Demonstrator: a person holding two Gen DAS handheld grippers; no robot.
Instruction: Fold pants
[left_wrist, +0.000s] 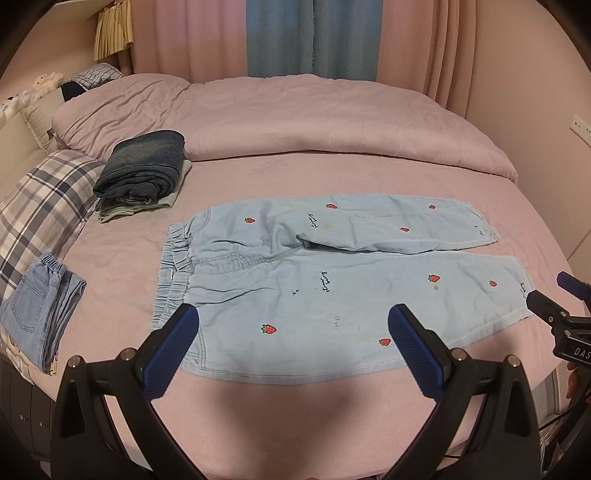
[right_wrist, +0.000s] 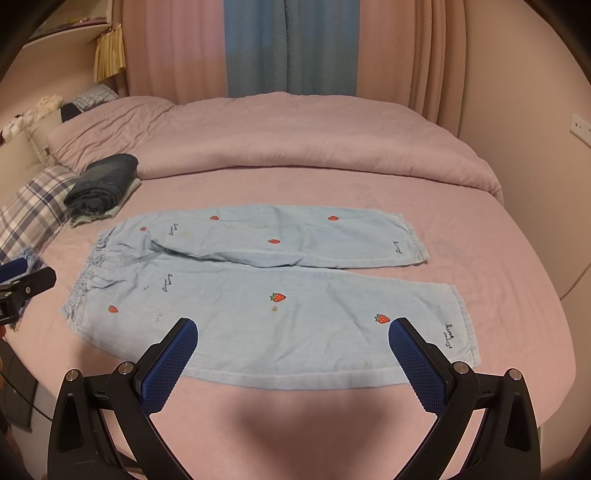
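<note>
Since both tongs, left (left_wrist: 293, 321) and right (right_wrist: 293, 334), hang spread and empty, pinch the limp, light pants (left_wrist: 332, 280) at waistband and hem.

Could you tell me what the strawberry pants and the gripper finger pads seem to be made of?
Strawberry pants: likely light-washed soft denim or chambray, matte, creasing gently, with stitched seams. Finger pads: probably blue rubber or textured plastic, judging by the fine grid pattern.

My left gripper (left_wrist: 291, 321) level, jaws spread wide, blue pads (left_wrist: 168, 354) bare. My right gripper (right_wrist: 293, 334) alongside, same wide spread, nothing clamped.
</note>
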